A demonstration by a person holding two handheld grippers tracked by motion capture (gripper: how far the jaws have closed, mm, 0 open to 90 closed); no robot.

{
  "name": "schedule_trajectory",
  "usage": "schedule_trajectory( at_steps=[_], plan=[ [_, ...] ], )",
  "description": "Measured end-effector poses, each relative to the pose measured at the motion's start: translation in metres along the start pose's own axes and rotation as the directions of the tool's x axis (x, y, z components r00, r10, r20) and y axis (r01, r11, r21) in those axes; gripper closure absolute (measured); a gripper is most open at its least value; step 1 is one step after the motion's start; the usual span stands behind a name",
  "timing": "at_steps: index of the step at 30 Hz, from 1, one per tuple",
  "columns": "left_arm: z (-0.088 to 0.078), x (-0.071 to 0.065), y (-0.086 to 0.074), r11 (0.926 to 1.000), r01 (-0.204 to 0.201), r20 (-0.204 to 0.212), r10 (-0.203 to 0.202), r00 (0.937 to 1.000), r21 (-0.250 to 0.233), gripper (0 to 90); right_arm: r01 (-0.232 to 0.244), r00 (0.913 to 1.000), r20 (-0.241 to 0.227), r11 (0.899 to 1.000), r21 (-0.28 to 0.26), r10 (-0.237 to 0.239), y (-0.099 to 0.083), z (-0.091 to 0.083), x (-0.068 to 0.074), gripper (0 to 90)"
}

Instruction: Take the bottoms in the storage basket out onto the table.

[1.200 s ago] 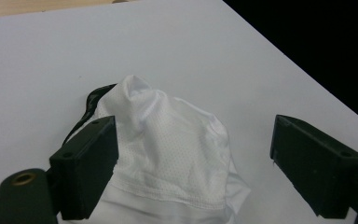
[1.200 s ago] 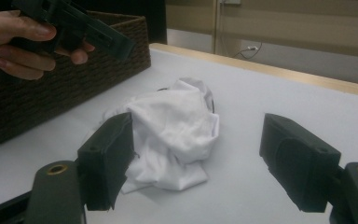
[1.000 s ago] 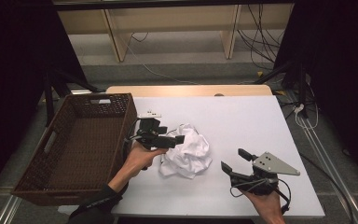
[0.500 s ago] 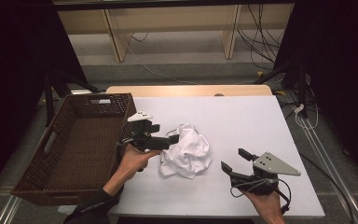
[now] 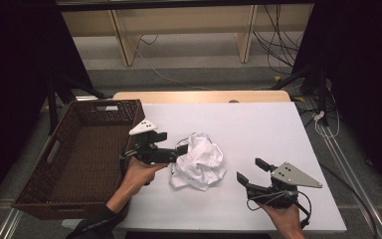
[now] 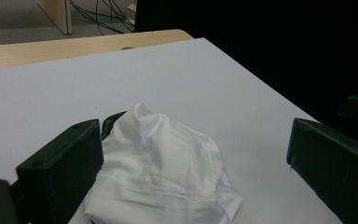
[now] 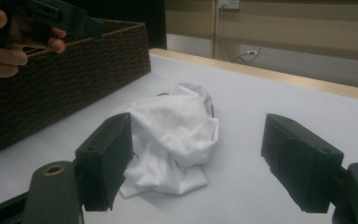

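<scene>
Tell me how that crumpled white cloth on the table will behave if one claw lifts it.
The white cloth lies in soft, uneven folds, so it will probably sag and hang floppy from one pinch. It looks thin and mesh-like in the left gripper view, so likely light. A push would probably bunch it up on the table rather than roll it.

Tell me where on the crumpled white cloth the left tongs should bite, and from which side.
Take the white cloth by its raised fold nearest the wicker basket, coming in level from the basket side. The heap stands highest there, and the left tongs already hang open beside that edge. A grip on the flat lower hem would likely scrape the table.
</scene>
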State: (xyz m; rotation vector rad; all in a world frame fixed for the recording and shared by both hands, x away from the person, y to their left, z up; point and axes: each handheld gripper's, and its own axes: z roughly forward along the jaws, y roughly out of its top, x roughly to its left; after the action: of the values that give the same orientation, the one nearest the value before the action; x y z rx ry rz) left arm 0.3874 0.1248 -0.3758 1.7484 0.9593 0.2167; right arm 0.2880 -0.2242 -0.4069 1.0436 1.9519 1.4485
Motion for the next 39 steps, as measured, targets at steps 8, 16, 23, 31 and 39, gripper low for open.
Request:
schedule_trajectory(
  at_steps=[8, 16, 23, 31, 39],
  plan=[
    [-0.009, -0.007, 0.000, 0.9984, -0.039, -0.007, 0.039, 0.9992, -0.039, 3.3, -0.001, 1.0000, 0.000, 1.000, -0.006, 0.001, 0.000, -0.001, 0.000, 25.9],
    [-0.015, -0.016, -0.005, 0.9966, -0.050, 0.002, 0.051, 0.9987, -0.066, 3.2, -0.003, 1.0000, 0.001, 1.000, -0.013, 0.003, 0.001, -0.003, 0.001, 25.9],
    [-0.016, -0.018, -0.012, 0.9964, -0.051, 0.002, 0.051, 0.9987, -0.067, 3.2, -0.003, 1.0000, 0.000, 1.000, -0.018, 0.003, 0.001, -0.004, 0.002, 25.5],
    [-0.018, -0.021, -0.021, 0.9959, -0.060, 0.006, 0.061, 0.9981, -0.068, 2.3, -0.003, 1.0000, 0.000, 1.000, -0.019, 0.003, 0.001, -0.004, 0.003, 24.6],
    [-0.023, -0.023, -0.031, 0.9936, -0.082, 0.001, 0.082, 0.9966, -0.078, 1.9, -0.006, 1.0000, -0.004, 1.000, -0.026, 0.006, 0.001, -0.004, 0.004, 24.3]
  ],
)
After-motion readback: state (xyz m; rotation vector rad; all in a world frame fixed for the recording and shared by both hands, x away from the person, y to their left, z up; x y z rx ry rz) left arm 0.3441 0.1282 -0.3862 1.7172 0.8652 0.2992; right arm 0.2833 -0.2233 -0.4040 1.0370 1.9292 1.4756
